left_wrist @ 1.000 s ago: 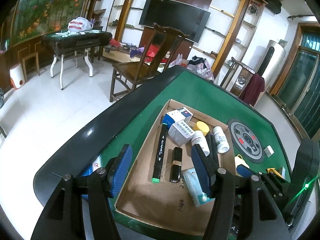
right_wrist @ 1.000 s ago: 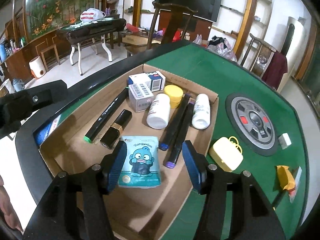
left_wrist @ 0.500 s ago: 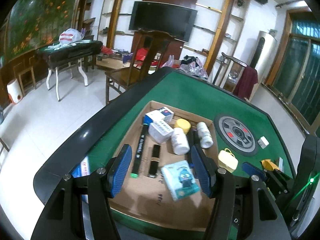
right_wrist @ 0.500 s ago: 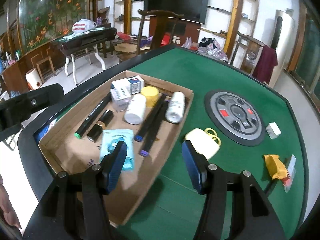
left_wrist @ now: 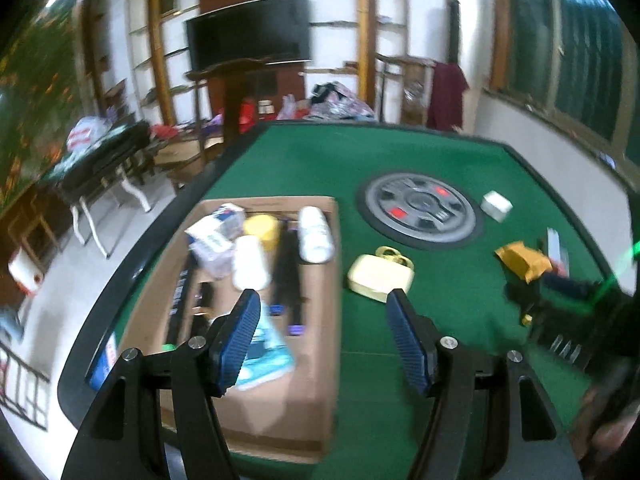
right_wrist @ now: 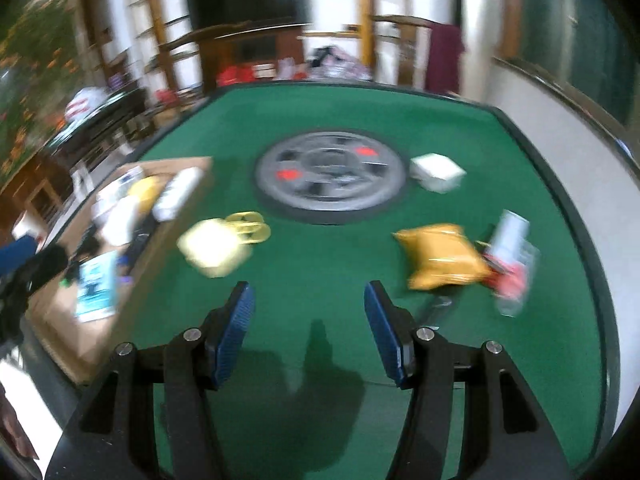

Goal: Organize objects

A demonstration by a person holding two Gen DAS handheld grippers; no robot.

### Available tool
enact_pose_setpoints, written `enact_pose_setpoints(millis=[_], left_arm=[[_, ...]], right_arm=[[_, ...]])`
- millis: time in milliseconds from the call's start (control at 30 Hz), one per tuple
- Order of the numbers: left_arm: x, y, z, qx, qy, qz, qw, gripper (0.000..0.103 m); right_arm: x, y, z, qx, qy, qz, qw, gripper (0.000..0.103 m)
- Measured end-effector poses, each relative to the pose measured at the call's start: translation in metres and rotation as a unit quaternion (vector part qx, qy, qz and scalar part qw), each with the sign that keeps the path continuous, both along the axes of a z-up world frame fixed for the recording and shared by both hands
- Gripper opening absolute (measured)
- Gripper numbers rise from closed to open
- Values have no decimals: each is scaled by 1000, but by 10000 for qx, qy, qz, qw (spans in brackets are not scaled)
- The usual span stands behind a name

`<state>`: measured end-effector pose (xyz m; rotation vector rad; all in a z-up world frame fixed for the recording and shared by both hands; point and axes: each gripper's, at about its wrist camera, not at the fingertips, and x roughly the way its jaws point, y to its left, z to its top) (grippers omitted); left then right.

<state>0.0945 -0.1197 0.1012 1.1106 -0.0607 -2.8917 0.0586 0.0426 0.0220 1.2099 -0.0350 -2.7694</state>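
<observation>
A shallow cardboard tray (left_wrist: 320,280) (right_wrist: 60,304) on the green table holds white bottles, black markers, small boxes, a yellow lid and a blue packet (left_wrist: 264,352). A pale yellow case with a ring (left_wrist: 380,276) (right_wrist: 216,246) lies on the felt just right of the tray. Farther right are a yellow packet (left_wrist: 524,260) (right_wrist: 440,258), a clear packet (right_wrist: 514,256) and a small white box (left_wrist: 496,206) (right_wrist: 438,172). My left gripper (left_wrist: 324,310) hovers over the tray's right edge, jaws opening, nothing between them. My right gripper (right_wrist: 308,300) is open and empty over bare felt.
A round grey dial (left_wrist: 420,208) (right_wrist: 330,174) is set in the middle of the green table (right_wrist: 360,112). The right gripper's black body (left_wrist: 580,308) shows at the right of the left wrist view. Chairs, a side table and shelves stand beyond the table.
Both grippers have swung right, away from over the tray toward the loose items on the felt. Both views have rolled. Neither gripper has taken hold of anything.
</observation>
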Motion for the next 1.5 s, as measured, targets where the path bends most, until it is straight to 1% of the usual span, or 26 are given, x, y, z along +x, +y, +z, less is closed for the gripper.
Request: enact_pose_setpoints(millis=[100,267,333,433,600,900,967,1100,1200,1367,1500], left_arm=[[-5,32,-3,-277,-55,-245,9993,60],[-14,73,-7,-542,-122,-528,9971,60],[-19,86,-8,-634,-167,-621,9959,60],[-24,101,-11,-752,-227,-708,9944,60],[-33,113,-17,-874,-323,-767,9927,60],[-51,127,-31,-906,-549,-836,9909,60],[-58,129,-35,-771,-687,-908,9905,60],[-75,131,-49,-165,-1083,-1041,9885,59],[-86,137,-57,138,-1256,-1112,9857,59],[-103,161,-67,389,-1302,-1353,9814,59],[-115,180,-69,832,-1372,-1537,9750,59]], right_arm=[[-5,52,2,-62,6,-484,9988,57],[-11,121,7,-260,44,-1085,9937,57],[-14,139,9,-343,70,-1228,9918,57],[-20,157,11,-446,94,-1365,9896,57],[-37,178,13,-686,149,-1528,9858,57],[-69,200,11,-1160,163,-1711,9783,57],[-74,205,6,-1253,164,-1757,9763,57],[-77,217,-12,-1471,102,-1862,9714,57],[-79,226,-24,-1559,-28,-1919,9689,57],[-79,231,-27,-1647,-61,-1947,9669,57],[-80,231,-28,-1681,-90,-1918,9669,57]])
